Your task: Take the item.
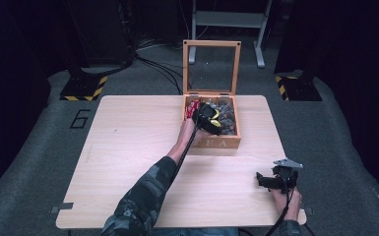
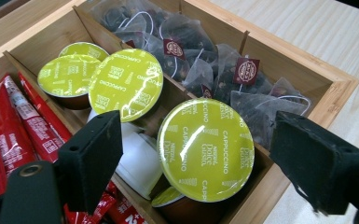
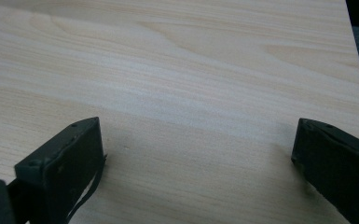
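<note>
Two grippers are at work over a pale wooden table (image 1: pixel 128 147). The left gripper (image 2: pixel 196 154) is stretched out on a camouflage-sleeved arm (image 1: pixel 147 191) and sits over a wooden tea box (image 1: pixel 215 143) near the table's far edge, right of its middle, with its glass-paned lid (image 1: pixel 211 66) standing upright behind it. In the left gripper view its jaws are spread wide, one on each side of a yellow-green cappuccino capsule (image 2: pixel 206 149) that lies tilted in the box's middle row; I cannot tell whether either jaw touches it. Three more capsules (image 2: pixel 125 84) of the same kind lie farther back in that row. Red sachets (image 2: pixel 14 126) fill the compartment on one side, and gauzy tea bags (image 2: pixel 224 70) with dark red tags fill the row on the other.

The right gripper (image 3: pixel 196 154) is held in a hand (image 1: pixel 286 200) near the table's near right corner, well apart from the box. Its jaws stand wide open over bare wood, with nothing between them.
</note>
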